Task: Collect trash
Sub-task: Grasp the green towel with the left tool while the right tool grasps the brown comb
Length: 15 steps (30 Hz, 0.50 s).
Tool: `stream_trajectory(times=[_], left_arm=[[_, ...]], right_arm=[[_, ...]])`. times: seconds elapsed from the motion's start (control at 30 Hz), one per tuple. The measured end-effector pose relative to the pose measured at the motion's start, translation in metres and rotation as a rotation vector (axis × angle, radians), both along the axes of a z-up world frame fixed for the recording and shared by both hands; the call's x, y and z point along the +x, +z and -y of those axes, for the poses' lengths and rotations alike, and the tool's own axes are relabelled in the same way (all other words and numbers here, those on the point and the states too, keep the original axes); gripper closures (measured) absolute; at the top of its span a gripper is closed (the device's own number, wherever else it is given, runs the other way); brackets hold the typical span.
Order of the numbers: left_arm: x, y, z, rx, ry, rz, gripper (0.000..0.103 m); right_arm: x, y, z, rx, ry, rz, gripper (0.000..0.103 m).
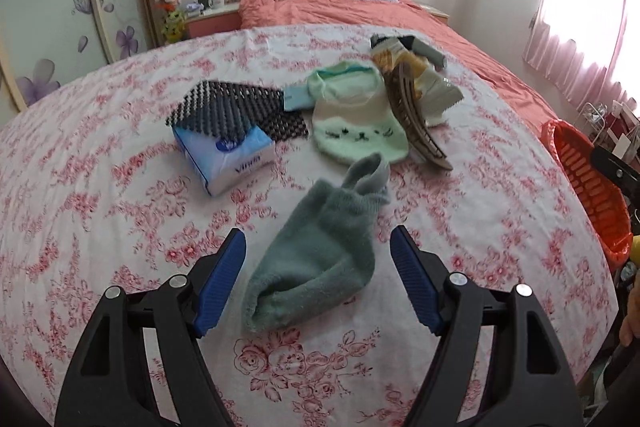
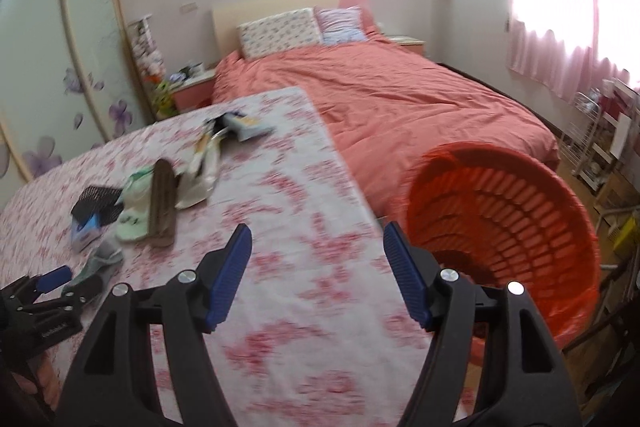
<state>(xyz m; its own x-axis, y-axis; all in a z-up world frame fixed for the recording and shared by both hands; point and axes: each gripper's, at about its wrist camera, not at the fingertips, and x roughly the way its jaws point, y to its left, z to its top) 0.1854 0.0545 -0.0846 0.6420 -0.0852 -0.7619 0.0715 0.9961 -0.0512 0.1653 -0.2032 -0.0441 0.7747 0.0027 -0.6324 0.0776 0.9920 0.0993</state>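
Right under my left claw (image 1: 318, 247) lies a fuzzy grey-green sock (image 1: 320, 251). Both claws are open, holding nothing. I think I should go down straight, pinch its middle, then drop it in the orange basket (image 2: 520, 211) by my right claw (image 2: 316, 247).

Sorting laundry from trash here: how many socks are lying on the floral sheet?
2. A grey-green sock lies nearest, just ahead of the left tool. A mint sock with a face print lies beyond it, under the brown hair claw. The pile behind could hide more.
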Motion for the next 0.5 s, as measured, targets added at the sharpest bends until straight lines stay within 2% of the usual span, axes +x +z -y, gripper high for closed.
stream_trajectory(times=[0.23,0.4,0.5], left_arm=[[0.007,-0.006,-0.003,-0.016,-0.018,-0.015,0.049],[0.008,-0.005,-0.008,-0.025,-0.018,-0.008,0.085],[0.003,-0.002,-0.017,-0.044,-0.018,0.0,0.089]], right_arm=[[0.015,-0.01,-0.041,-0.014,0.068,-0.045,0.036],[0.029,-0.018,-0.06,-0.002,0.107,-0.079,0.036],[0.037,-0.022,-0.075,0.004,0.136,-0.101,0.036]])
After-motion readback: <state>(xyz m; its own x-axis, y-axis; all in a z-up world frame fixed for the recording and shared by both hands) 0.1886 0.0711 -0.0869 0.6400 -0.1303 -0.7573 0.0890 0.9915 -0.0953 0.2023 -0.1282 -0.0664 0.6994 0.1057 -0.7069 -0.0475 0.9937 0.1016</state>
